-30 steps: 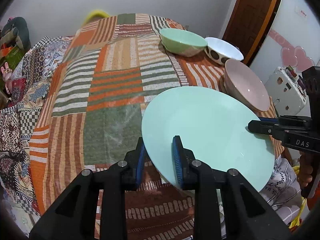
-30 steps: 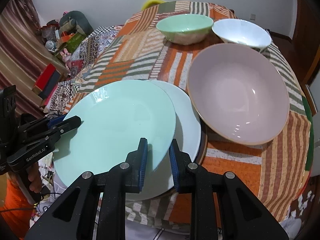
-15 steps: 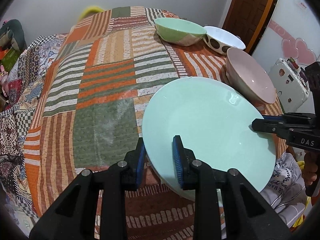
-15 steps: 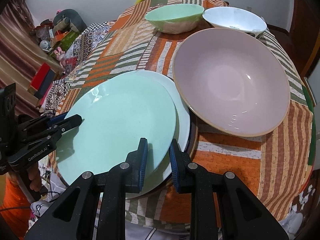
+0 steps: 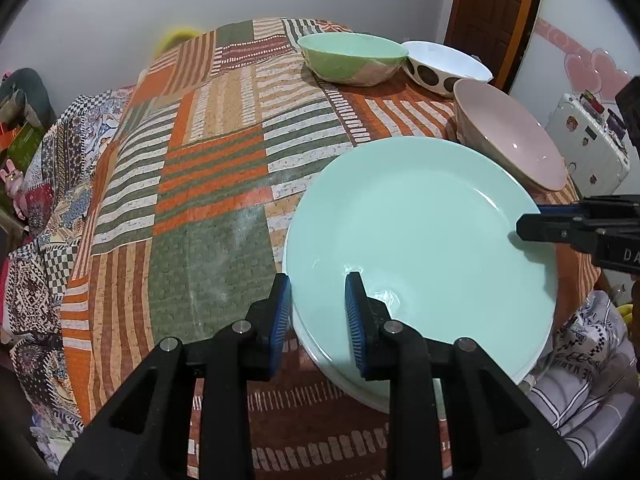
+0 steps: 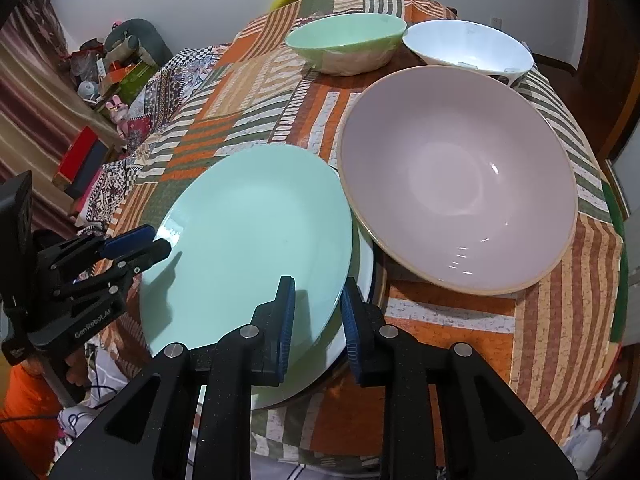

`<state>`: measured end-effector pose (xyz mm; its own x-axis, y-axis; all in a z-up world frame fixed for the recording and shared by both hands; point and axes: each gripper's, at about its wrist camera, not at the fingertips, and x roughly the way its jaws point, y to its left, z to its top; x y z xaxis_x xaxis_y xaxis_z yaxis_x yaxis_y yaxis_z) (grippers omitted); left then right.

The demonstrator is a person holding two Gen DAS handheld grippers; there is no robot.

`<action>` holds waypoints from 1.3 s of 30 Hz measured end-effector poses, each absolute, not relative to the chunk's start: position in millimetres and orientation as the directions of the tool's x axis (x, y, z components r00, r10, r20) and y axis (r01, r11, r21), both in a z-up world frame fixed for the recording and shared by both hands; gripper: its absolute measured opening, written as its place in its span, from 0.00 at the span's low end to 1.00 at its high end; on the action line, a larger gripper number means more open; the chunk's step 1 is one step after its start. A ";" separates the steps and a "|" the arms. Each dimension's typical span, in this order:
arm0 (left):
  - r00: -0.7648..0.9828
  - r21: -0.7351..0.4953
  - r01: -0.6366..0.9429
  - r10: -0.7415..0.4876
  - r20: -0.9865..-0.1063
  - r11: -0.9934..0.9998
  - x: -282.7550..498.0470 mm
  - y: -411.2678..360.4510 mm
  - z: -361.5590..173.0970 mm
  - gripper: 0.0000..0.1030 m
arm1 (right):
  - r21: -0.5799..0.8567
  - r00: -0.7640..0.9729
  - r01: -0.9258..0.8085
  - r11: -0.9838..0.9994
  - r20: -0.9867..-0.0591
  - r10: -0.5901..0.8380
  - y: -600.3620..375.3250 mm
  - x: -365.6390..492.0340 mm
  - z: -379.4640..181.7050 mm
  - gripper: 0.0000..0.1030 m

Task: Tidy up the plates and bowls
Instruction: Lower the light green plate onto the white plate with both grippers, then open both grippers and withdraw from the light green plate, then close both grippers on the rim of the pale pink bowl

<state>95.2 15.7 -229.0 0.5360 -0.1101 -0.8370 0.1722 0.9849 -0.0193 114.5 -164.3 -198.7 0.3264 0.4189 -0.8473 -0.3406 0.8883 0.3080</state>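
Closest to the left camera is the left claw (image 5: 316,308). Its two blue pads are squeezed onto the near edge of the mint plate (image 5: 420,240), one pad on top and one under it. The right claw (image 6: 318,312) has the other side of the same plate between its pads. Its jaws have just opened a little, and I cannot tell if the pads are pressing on the edge. So the plate sits right between the two claws, with one claw on each side, and neither one is closer than the other. Just under the mint plate is a white plate (image 6: 360,264) lying on the striped cloth (image 5: 208,200). The mint plate looks as if it is resting on the white one or just above it; I cannot tell which. A thin strip of white peeks out along the side by the right claw, so the top plate sits a bit toward the left claw's side. I think the next job is to line it up, let it settle flat and open both claws. Just past the plates is the big pink bowl (image 6: 460,176). Its edge is very close to the plates, so a push that way could bump it. Far at the back are a green bowl (image 6: 344,40) and a white spotted bowl (image 6: 468,46), side by side.
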 end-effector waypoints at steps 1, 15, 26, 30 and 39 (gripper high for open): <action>0.535 -0.026 0.170 -0.114 -0.837 0.985 96.2 16.5 -228.8 0.26 | 0.306 0.327 -0.343 0.888 -0.848 0.418 -164.0 114.2 -198.6 0.22; 0.583 -0.025 0.169 -0.121 -0.804 0.985 99.8 7.9 -196.3 0.42 | 0.182 0.408 -0.410 0.894 -0.840 0.358 -170.1 102.2 -177.8 0.35; 0.648 -0.041 0.206 -0.168 -0.743 0.978 125.3 -26.7 -152.6 0.63 | 0.204 0.553 -0.313 0.927 -0.755 0.353 -226.3 115.3 -144.7 0.43; 0.617 -0.068 0.238 -0.205 -0.760 0.969 145.8 -47.5 -154.3 0.66 | 0.178 0.597 -0.254 0.951 -0.744 0.299 -247.9 125.5 -144.1 0.50; 0.530 -0.102 0.303 -0.256 -0.809 0.948 186.7 -91.7 -182.8 0.66 | 0.219 0.575 -0.165 0.962 -0.770 0.275 -282.5 151.9 -167.4 0.52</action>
<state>186.7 -91.7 -182.8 0.5296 -0.2562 -0.8087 0.3028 0.9476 -0.1019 151.9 -282.5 -167.4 0.5754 0.2746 -0.7704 -0.1653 0.9615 0.2193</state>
